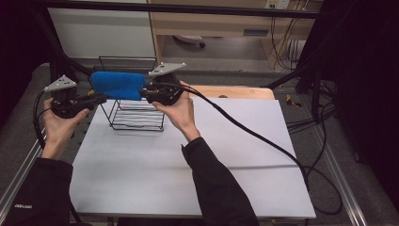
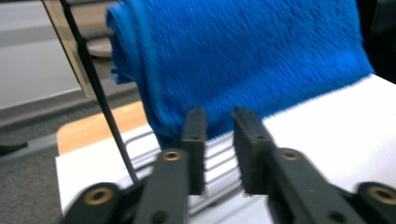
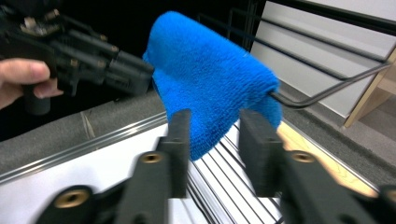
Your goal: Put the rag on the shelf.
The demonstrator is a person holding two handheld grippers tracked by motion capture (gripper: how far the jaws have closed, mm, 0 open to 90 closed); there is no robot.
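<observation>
- While a blue towel [image 1: 117,85] hangs draped over the top bar of a black wire rack [image 1: 136,117], both claws sit close at its ends.
- That rack stands on the white tabletop [image 1: 188,179], toward its far left part.
- Left claw [image 1: 99,99] is at the towel's left end; in the left gripper view [image 2: 219,140] its jaws stand slightly apart, with nothing between them and the towel just beyond the tips.
- Right claw [image 1: 143,94] is at the towel's right end; in the right gripper view [image 3: 215,140] its jaws are parted wider, the towel's lower edge hanging in the gap, not pinched.
- Each hand grips its own handle, cables trailing.
</observation>
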